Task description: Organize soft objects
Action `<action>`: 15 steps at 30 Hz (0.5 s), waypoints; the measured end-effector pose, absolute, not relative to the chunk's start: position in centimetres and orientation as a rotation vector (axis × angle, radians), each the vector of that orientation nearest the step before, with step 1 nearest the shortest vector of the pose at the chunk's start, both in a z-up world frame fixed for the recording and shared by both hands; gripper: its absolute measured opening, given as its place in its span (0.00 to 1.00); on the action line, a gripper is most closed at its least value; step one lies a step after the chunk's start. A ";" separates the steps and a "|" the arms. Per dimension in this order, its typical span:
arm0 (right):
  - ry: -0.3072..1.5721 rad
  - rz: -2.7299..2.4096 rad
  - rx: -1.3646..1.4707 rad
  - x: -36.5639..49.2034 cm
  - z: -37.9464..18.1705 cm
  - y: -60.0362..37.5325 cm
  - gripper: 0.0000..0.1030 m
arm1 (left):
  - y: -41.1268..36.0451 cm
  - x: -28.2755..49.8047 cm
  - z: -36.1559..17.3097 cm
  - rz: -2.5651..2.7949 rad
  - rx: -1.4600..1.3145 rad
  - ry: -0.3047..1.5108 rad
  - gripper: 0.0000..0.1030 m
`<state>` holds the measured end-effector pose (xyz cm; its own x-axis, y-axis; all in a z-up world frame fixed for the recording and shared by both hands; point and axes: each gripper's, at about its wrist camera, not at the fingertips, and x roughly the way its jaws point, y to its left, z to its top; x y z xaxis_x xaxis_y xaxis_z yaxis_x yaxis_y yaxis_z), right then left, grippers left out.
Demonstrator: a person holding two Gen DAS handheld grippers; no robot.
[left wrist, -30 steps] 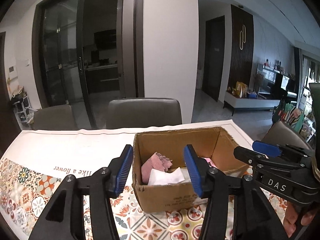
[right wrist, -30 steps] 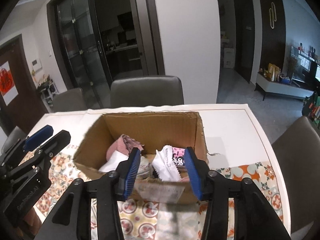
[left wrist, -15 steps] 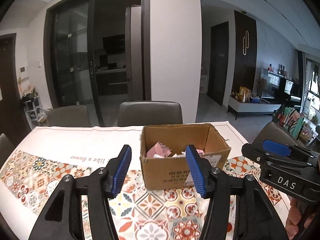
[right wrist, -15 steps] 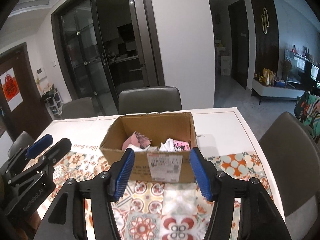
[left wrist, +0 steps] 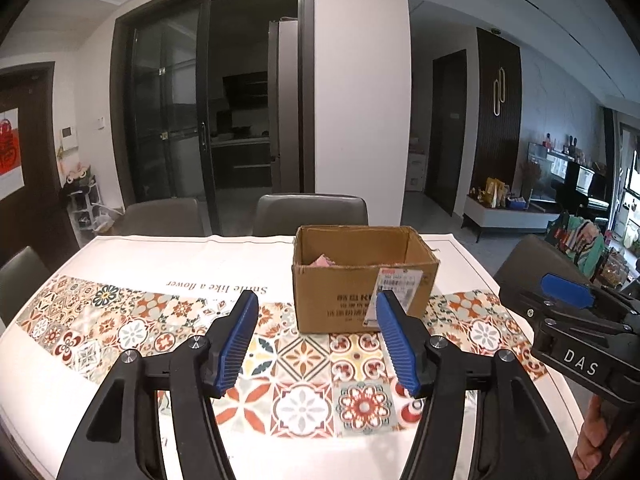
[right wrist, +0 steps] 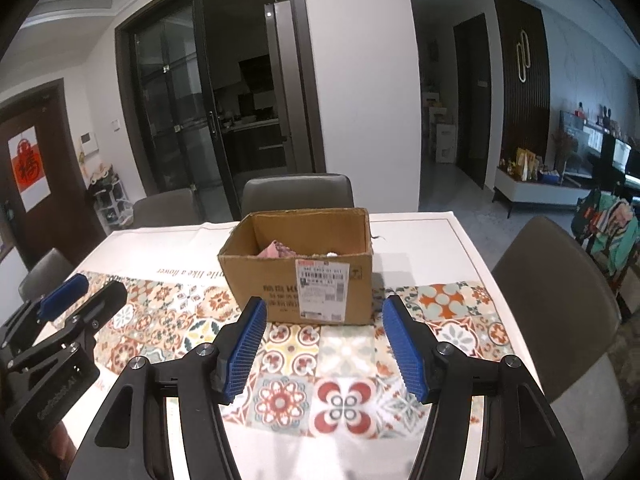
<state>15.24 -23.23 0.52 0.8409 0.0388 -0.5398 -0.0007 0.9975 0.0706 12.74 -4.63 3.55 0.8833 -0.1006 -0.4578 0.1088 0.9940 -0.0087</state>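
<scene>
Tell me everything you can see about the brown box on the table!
The brown cardboard box is open at the top, with no flaps showing, and stands upright on the patterned tablecloth. A white shipping label with a barcode is stuck on its front, beside dark printed writing. Soft pink cloth and a bit of something white peek over the rim. Its edges look a little worn. Neither hand-held gripper touches it.
</scene>
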 end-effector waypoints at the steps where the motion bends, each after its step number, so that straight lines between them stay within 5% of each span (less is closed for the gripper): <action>1: 0.568 0.019 0.064 14.6 0.5 -23.2 0.60 | -4.5 12.3 3.5 -0.112 0.017 0.476 0.60; 15: 0.532 -0.008 0.112 5.8 1.3 -20.8 0.60 | -1.8 4.8 4.7 -0.120 0.050 0.445 0.82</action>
<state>5.84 -20.80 1.29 0.8621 0.0214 -0.5063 0.0366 0.9939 0.1044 4.78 -1.81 4.75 0.8955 -0.1051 -0.4324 0.1270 0.9917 0.0220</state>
